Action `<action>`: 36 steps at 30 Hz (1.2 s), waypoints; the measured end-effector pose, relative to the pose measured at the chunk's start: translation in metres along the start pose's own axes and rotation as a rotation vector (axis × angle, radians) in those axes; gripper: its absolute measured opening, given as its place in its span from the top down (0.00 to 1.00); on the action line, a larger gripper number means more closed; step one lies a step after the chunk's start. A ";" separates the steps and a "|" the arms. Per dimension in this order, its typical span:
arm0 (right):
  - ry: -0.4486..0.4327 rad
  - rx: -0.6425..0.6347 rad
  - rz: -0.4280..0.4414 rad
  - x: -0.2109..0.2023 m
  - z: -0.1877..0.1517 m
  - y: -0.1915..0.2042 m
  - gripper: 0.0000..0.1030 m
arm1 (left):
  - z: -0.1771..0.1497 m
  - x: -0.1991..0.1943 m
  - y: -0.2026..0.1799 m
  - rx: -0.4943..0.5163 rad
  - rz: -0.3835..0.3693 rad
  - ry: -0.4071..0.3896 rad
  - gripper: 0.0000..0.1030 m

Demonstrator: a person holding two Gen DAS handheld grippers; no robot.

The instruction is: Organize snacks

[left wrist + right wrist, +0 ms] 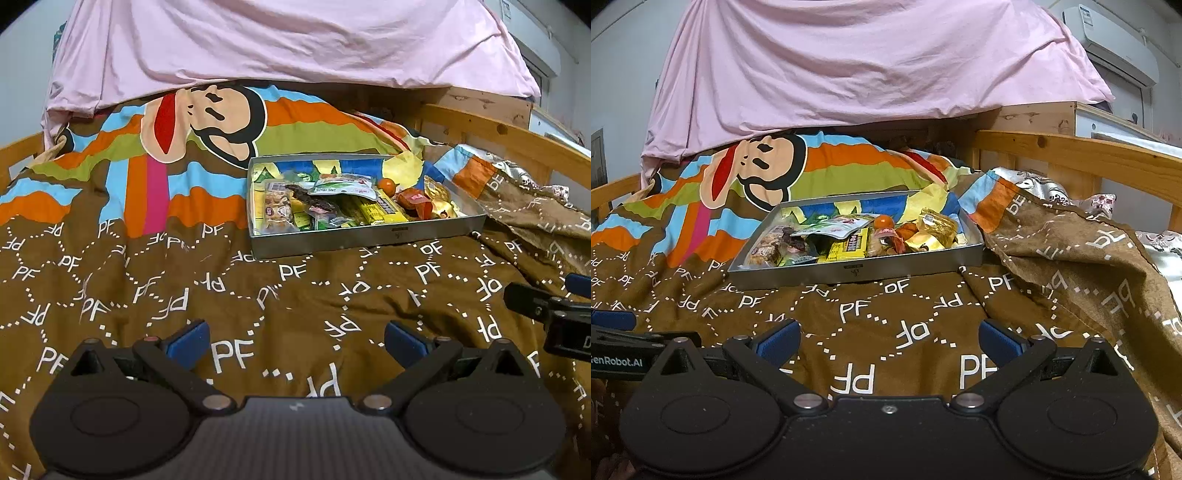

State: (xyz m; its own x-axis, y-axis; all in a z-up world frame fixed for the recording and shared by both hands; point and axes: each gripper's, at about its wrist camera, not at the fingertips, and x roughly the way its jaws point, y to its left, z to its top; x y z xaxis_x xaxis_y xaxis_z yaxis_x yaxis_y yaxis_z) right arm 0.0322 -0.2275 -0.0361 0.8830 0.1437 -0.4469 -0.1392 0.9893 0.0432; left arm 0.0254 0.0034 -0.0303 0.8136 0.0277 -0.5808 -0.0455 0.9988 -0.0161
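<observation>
A shallow silver tray [369, 238] [857, 273] lies on the brown blanket, filled with several snack packets: a yellow packet [376, 210] [849, 245], a white and green pouch [341, 186] [836, 226], a small orange fruit [388, 184] [884, 221], and gold wrappers [439, 199] [936, 225]. My left gripper [295, 341] is open and empty, low over the blanket, short of the tray. My right gripper [890, 341] is open and empty too, in front of the tray. Each gripper shows at the edge of the other's view, the right one [554, 314] and the left one [624, 347].
The blanket [258, 295] covers a bed with a wooden rail [1071, 151] at the right and back. A pink sheet [868, 66] hangs behind. A fold of blanket [1071, 258] rises right of the tray. An air conditioner [1108, 33] is on the wall.
</observation>
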 end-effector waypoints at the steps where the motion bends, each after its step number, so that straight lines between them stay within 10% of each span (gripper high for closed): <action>1: 0.003 0.004 0.000 0.001 0.000 0.000 0.01 | 0.000 0.000 0.000 0.000 0.000 -0.002 0.00; 36: 0.022 -0.006 0.002 0.005 -0.003 0.003 0.01 | -0.002 0.004 0.002 -0.016 0.055 0.059 0.00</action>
State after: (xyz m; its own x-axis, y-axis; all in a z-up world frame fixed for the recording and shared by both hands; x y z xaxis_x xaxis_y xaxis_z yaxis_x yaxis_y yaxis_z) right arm 0.0347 -0.2243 -0.0404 0.8728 0.1451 -0.4660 -0.1438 0.9889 0.0385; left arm 0.0274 0.0053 -0.0336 0.7742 0.0795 -0.6279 -0.0990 0.9951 0.0040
